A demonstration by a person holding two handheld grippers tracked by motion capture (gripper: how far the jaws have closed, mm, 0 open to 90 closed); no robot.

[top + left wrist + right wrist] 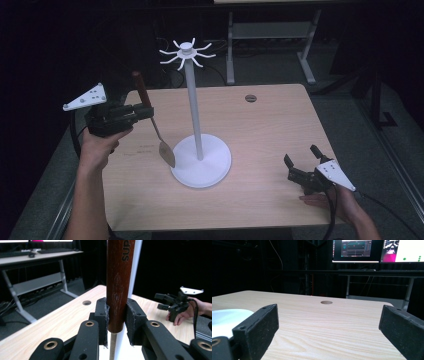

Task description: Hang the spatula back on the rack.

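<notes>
My left tool (142, 113) is pinching the brown wooden handle of a spatula (161, 142), the pads pressed on either side of it, as the left gripper view shows (117, 315). The spatula hangs nearly upright above the worktop (260, 125), its metal blade low, just beside the round base of the white stand (201, 160). I judge the step in hand to be carrying the spatula up to hang it on the stand; it is gripped and off the worktop, but not yet on a hook.

The hooks (187, 52) sit at the very top of the pole, well above the handle's end. So the next move, as I read it, calls for a good lift and a careful approach, so that the handle's top end meets one hook. Whether that end has a hole I cannot tell.

My right tool (302, 161) rests on the worktop at the near right corner, jaws spread wide with nothing between them.

Count: one spatula, one stand with about eight hooks, two tools, one round hole (250, 98) in the worktop.
</notes>
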